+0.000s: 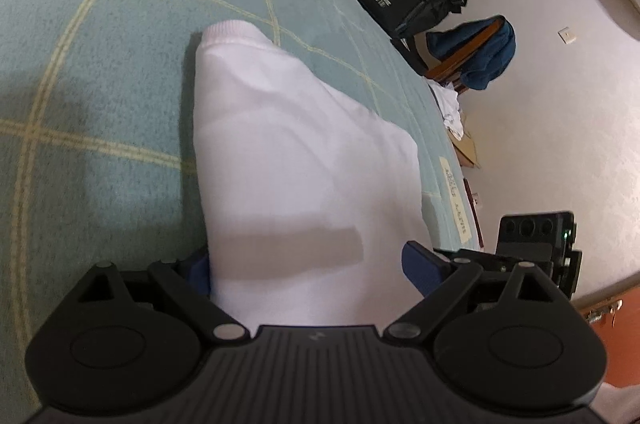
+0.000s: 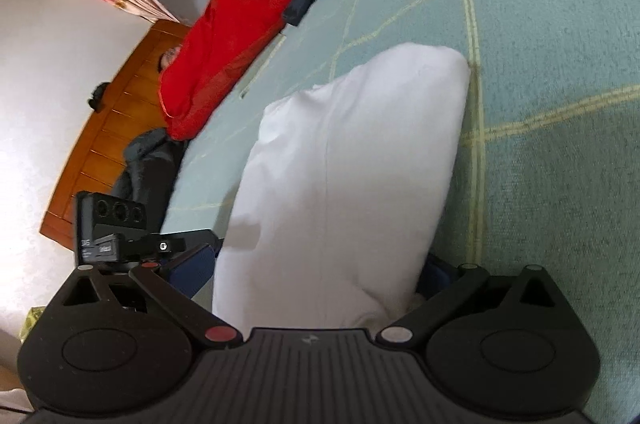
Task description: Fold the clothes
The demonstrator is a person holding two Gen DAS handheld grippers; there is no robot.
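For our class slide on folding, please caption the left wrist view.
White garment spread on a green checked blanket, between the left gripper's wide-open fingers.

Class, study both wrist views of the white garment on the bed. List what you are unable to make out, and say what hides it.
1. Left wrist view: the white garment near edge, hidden behind the left tongs body.
2. Right wrist view: the right tongs inner pad faces, covered by cloth.
3. Left view: writing on the mattress label, too small.
4. Both views: the garment type; it is bunched.
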